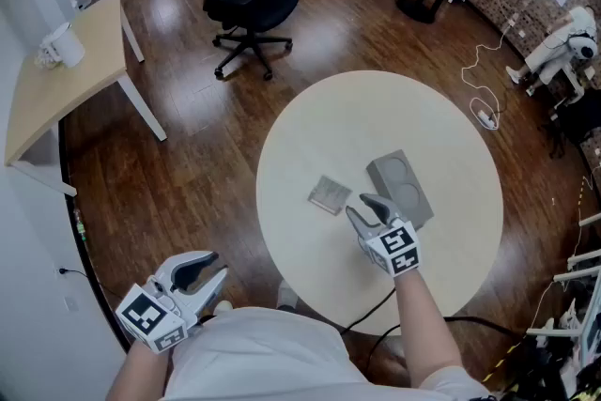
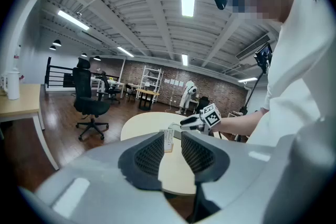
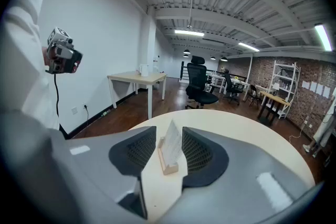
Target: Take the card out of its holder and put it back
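Observation:
A pale card (image 1: 331,193) stands in a small wooden holder on the round cream table (image 1: 329,127). In the right gripper view the card (image 3: 172,145) leans upright in its wooden holder (image 3: 169,168), framed by the two jaws and a little ahead of them. My right gripper (image 1: 365,208) hovers over the table just right of the card, open, its pads clear of it. My left gripper (image 1: 208,274) hangs off the table at the lower left, open and empty. From the left gripper view the card (image 2: 168,139) and the right gripper (image 2: 195,121) show far off.
A grey block (image 1: 402,187) with two round recesses lies on the table right behind my right gripper. A black office chair (image 1: 246,0) stands on the wood floor beyond the table. A light desk (image 1: 66,70) with a white jug (image 1: 59,44) is at the left.

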Demonstrator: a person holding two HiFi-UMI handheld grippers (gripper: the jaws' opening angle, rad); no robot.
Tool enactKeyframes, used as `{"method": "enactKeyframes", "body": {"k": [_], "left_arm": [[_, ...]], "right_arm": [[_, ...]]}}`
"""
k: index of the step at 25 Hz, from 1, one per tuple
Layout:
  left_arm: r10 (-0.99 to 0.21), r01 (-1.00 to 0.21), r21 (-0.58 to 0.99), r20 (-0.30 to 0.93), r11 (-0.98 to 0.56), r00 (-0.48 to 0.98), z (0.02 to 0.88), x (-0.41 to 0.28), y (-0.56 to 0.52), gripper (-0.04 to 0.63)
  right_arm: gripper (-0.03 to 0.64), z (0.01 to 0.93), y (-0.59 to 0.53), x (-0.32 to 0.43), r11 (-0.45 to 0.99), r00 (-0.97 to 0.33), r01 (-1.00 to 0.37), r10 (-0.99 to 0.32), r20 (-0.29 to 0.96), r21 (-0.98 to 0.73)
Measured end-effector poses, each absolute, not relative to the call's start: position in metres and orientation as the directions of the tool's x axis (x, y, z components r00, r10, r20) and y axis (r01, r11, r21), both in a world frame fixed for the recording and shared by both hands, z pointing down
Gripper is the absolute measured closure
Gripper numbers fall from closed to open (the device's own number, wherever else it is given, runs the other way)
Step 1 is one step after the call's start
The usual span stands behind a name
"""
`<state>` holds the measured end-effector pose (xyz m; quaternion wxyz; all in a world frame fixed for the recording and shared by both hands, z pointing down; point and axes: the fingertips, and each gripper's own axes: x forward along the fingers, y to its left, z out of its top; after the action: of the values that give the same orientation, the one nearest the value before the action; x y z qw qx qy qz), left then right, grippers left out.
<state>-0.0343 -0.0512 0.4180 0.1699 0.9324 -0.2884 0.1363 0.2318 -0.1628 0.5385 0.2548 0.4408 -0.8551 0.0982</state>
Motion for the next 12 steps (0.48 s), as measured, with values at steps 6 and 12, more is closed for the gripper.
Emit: {"method": "enactKeyframes", "body": {"k": [6,12], "left_arm": [[-0.534,-0.639,0.244,0.381,-0.729,0.755,0.420,-0.025,-0.062,0.486],[-0.568,-0.689,0.246,0.416,-0.682,0.710,0.420,-0.030,-0.068,0.486]], "right_arm": [[0.459,0.579,-0.214,0.252,0.632,-0.517,-0.775,-0.641,0.567,0.007],[0.461,0.612,-0.225,0.236,0.693,-0.595,-0.715,-0.536,0.599,-0.090]]}}
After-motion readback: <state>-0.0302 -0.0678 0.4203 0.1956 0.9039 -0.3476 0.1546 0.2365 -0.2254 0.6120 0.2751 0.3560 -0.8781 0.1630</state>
